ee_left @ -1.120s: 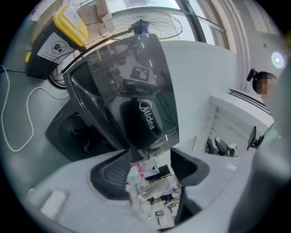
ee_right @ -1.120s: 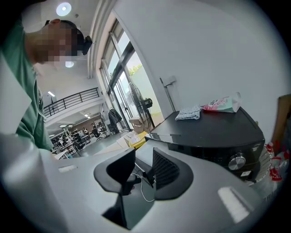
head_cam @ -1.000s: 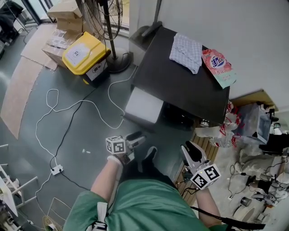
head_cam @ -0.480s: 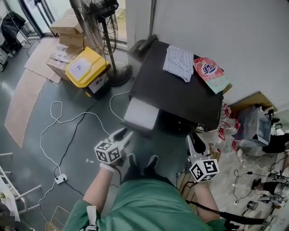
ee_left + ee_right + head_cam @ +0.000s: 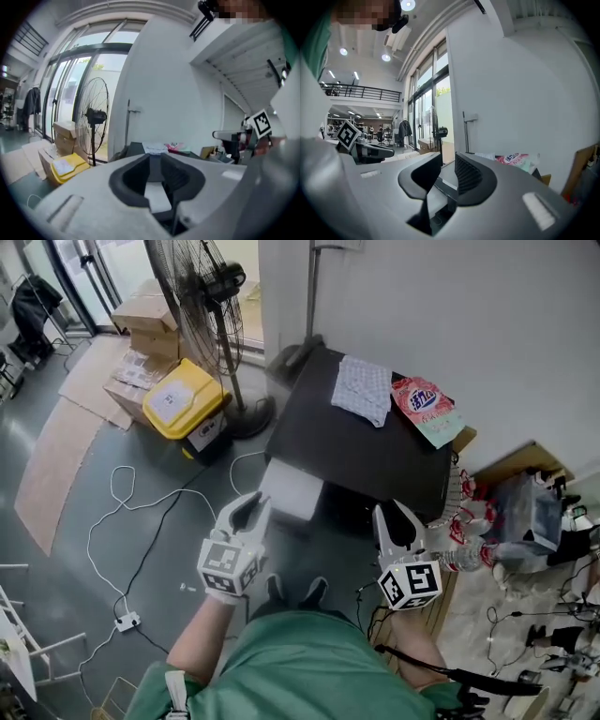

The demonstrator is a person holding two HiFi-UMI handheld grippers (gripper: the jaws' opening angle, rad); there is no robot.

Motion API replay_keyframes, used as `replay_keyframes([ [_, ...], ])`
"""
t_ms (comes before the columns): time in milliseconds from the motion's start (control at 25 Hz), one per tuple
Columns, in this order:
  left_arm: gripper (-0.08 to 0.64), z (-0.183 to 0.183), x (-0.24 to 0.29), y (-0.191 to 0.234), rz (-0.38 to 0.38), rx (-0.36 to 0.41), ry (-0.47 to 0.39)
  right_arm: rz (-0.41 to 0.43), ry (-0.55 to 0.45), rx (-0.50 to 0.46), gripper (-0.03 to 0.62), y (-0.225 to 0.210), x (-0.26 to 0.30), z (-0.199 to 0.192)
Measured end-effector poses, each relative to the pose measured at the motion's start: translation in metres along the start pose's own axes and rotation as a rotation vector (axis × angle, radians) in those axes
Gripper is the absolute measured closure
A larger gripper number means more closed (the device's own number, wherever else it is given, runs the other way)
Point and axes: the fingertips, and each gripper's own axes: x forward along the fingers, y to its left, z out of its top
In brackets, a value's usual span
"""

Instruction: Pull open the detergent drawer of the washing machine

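The washing machine (image 5: 366, 451) has a black top and stands against the white wall. A pale grey box-shaped drawer (image 5: 292, 489) juts out from its front left. My left gripper (image 5: 246, 507) hovers just in front of that drawer and touches nothing. Its jaws are closing and stand a narrow gap apart with nothing between them (image 5: 154, 164). My right gripper (image 5: 396, 517) hangs before the machine's front right. Its jaws are closing slightly but stand wide with nothing in them (image 5: 447, 168). Both grippers point about level at the machine.
A checked cloth (image 5: 364, 388) and a pink detergent bag (image 5: 424, 404) lie on the machine's top. A standing fan (image 5: 202, 296) and a yellow bin (image 5: 180, 399) stand to the left. A white cable (image 5: 122, 512) loops over the floor. Clutter fills the right side (image 5: 520, 512).
Both grippers have risen and come closer to the machine's front. The left gripper has rolled over, and its jaws have narrowed. The right gripper's jaws stay wide.
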Motion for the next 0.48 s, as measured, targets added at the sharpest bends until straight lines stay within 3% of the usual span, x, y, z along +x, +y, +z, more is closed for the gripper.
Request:
replay_keyframes([
  [240,0.494,0.056,0.0,-0.016,0.003,0.061,-0.073,0.079,-0.099,-0.035,0.5,0.018,0.005,0.04],
  [360,0.495,0.076,-0.005,-0.021,0.001,0.063,-0.103,0.117,-0.13,-0.043,0.575,0.026,0.004,0.052],
  [480,0.495,0.089,-0.004,-0.029,-0.003,0.083,-0.126,0.141,-0.15,-0.066,0.581,0.027,0.004,0.059],
])
